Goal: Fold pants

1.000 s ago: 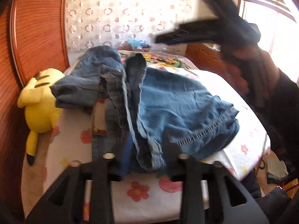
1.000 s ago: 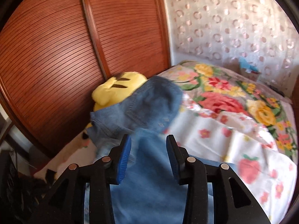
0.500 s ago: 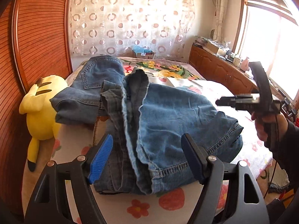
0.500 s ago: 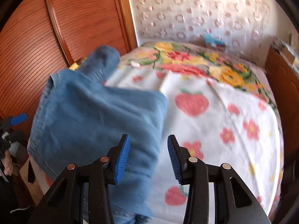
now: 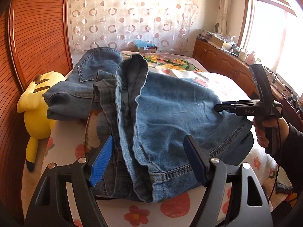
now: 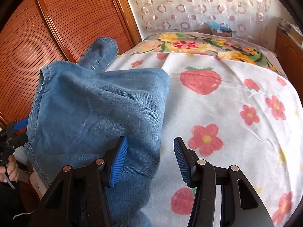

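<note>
Blue denim pants (image 5: pixel 170 117) lie folded in a rumpled stack on the flowered bed cover (image 5: pixel 227 87); they also show in the right wrist view (image 6: pixel 94 109). My left gripper (image 5: pixel 147 166) is open, its blue pads either side of the near hem, holding nothing. My right gripper (image 6: pixel 149 160) is open over the pants' right edge, with its left pad (image 6: pixel 117 162) above the denim. In the left wrist view the right gripper (image 5: pixel 219 107) reaches in from the right, just above the top layer.
A yellow plush toy (image 5: pixel 36 106) lies at the bed's left edge against the wooden wardrobe (image 5: pixel 34 28). A wooden cabinet (image 5: pixel 227 62) runs along the right under the window. A patterned curtain (image 5: pixel 123 19) hangs behind. A small box (image 5: pixel 145 47) sits at the bed's far end.
My left gripper has opened and let go of the pants' near edge. My right gripper has swung down from above to the right edge of the stack.
</note>
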Demonstrator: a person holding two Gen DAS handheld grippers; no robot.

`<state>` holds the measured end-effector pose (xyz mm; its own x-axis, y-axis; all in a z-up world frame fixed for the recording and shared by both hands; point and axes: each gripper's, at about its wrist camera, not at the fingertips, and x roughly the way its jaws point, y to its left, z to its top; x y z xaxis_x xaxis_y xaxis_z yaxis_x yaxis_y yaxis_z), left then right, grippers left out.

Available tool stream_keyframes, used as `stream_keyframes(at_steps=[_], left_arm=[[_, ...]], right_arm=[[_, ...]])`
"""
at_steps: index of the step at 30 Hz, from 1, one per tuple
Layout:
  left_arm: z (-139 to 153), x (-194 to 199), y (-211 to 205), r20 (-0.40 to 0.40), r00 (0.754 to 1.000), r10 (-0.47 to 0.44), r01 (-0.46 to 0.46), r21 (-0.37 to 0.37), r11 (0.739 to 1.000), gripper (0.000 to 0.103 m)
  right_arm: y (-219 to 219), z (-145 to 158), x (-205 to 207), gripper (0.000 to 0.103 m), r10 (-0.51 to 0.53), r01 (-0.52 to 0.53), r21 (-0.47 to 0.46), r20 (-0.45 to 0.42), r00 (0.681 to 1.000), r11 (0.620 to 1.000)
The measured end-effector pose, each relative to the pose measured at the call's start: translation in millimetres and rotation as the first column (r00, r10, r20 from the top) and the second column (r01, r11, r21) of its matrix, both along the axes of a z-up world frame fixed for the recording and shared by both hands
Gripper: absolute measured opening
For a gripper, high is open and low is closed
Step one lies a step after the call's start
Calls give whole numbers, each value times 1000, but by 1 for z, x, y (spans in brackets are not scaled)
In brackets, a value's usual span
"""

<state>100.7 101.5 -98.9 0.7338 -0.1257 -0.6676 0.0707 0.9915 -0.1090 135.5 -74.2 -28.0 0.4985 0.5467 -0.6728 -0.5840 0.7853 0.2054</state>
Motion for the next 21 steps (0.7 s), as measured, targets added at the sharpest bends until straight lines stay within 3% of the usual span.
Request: stream_keyframes(at_steps=[4, 6, 8, 9, 10, 14, 19, 21], left_arm=[[0, -1, -1, 2, 1000, 3, -3, 5, 1000, 76], [-1, -1, -1, 1, 1000, 4, -4, 6, 1000, 76], [-1, -2, -2, 0, 1000, 4, -4, 8, 1000, 76], [-1, -1, -2, -1, 1000, 4, -4, 9, 1000, 76], [-1, -1, -1, -1, 1000, 5, -5, 10, 1000, 76], [6, -4, 1, 12, 1000, 14, -14, 9, 1000, 76], [20, -9, 7, 42, 999, 27, -27, 15, 1000, 76], [25, -9, 8, 53, 998, 32, -33, 16, 999, 76]], right_arm=[[1, -14, 23, 51, 27, -25, 52, -39, 999, 998], [2, -20, 28, 45, 49, -44, 92, -55, 997, 995], [2, -23, 30, 34, 51, -45, 104, -56, 997, 994], [2, -23, 31, 20, 55, -48, 111, -58, 997, 993], [0, -21, 31, 13, 61, -53, 123, -55, 997, 991], [-10, 5, 18, 8, 14, -18, 160, 26, 1000, 987], [-12, 61, -12, 8, 0, -29, 158, 181, 983, 987], [-17, 79, -19, 8, 11, -45, 168, 201, 980, 985]])
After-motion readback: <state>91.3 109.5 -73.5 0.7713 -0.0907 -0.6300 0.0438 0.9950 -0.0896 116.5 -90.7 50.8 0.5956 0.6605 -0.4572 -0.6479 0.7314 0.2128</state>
